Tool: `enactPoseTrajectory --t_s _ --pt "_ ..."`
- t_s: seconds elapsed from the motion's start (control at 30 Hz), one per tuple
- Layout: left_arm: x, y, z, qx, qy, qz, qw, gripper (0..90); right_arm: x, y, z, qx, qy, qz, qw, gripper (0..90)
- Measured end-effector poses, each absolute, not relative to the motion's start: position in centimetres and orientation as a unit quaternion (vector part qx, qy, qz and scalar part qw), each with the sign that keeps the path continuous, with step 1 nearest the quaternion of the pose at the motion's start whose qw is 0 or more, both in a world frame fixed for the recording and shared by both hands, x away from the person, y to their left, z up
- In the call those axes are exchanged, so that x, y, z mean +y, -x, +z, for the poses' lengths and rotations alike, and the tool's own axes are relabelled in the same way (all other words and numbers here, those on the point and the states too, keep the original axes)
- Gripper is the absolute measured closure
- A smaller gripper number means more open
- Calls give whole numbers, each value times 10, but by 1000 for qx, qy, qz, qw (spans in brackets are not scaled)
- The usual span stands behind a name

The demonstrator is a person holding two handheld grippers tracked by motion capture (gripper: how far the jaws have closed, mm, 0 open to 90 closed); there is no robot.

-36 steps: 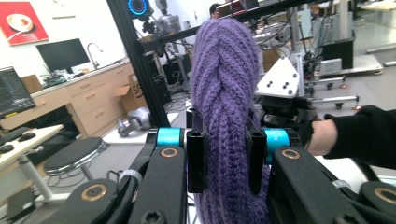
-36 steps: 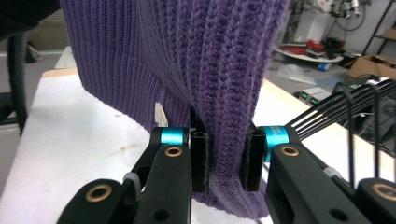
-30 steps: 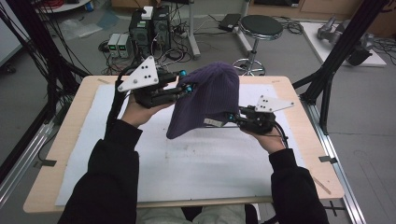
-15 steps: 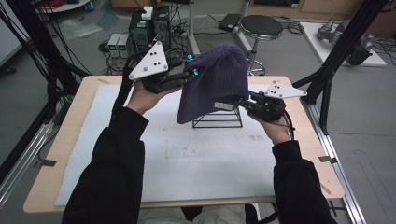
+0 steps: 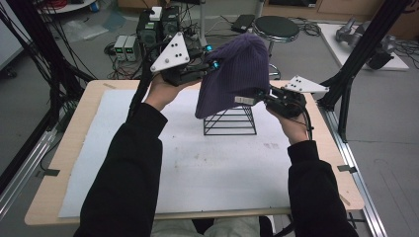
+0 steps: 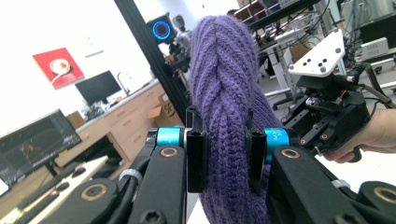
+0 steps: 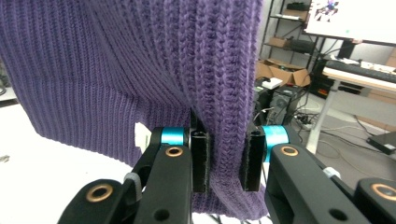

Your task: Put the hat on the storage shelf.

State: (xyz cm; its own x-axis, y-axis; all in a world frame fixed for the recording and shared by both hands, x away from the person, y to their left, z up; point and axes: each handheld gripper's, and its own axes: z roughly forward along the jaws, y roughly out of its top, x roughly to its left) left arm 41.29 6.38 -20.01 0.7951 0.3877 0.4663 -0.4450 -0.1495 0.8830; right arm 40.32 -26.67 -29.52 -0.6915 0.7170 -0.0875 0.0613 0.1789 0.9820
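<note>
Left claw (image 5: pixel 213 63) and right claw (image 5: pixel 257 95) each pinch the one purple knit beanie (image 5: pixel 234 74), held aloft above the single black wire stand (image 5: pixel 230 121) at the far middle of the desk (image 5: pixel 64 143), which half a second ago was mostly hidden under the lower-held hat; the white mat's near half lies open. Left gripper view: left claw (image 6: pixel 226 156) clamps a thick fold, the right claw (image 6: pixel 327 123) beyond. Right gripper view: right claw (image 7: pixel 224 161) squeezes the ribbed hem.
</note>
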Motion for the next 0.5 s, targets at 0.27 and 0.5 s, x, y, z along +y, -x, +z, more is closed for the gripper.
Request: enactPoseTrajectory --t_s 0.27,0.5 --pt "58 -424 -200 -23 -671 333 662 767 -268 -405 -294 697 -293 577 309 787" --pt "54 -426 -195 -14 -662 336 670 765 -272 -405 -290 680 -298 592 313 785"
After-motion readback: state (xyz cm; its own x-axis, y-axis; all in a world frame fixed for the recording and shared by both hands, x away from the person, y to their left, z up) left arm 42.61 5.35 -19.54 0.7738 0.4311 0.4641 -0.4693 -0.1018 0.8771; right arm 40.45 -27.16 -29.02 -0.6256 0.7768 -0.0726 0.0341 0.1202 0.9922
